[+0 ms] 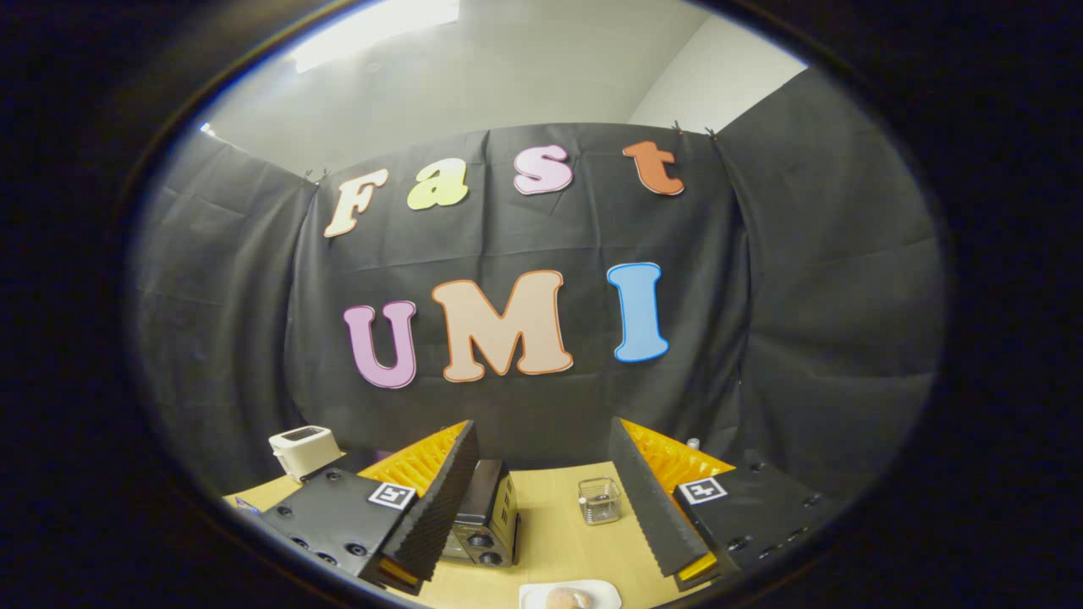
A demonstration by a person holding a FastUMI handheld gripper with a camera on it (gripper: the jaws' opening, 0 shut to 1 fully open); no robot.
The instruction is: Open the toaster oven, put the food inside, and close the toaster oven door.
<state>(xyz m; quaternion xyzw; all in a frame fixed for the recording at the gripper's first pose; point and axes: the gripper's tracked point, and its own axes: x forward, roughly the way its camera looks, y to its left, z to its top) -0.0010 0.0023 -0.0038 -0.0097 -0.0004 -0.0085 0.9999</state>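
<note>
The dark, boxy metal toaster oven (486, 516) sits on the pale wooden table (558, 524) just ahead of the left finger, its long axis running near-to-far and its knobbed front turned toward the near edge; the door seems not yet opened. The gripper (537, 507) is spread wide and holds nothing, so a blind approach may clip the oven's side. The pale bun (568, 599) on its white plate (605, 592) lies nearest, between the fingers, and could be knocked off.

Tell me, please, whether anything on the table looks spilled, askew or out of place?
Nothing stands out. The toaster oven, glass jar and white toaster sit upright, the food rests on its plate, and the open gripper holds nothing.
</note>
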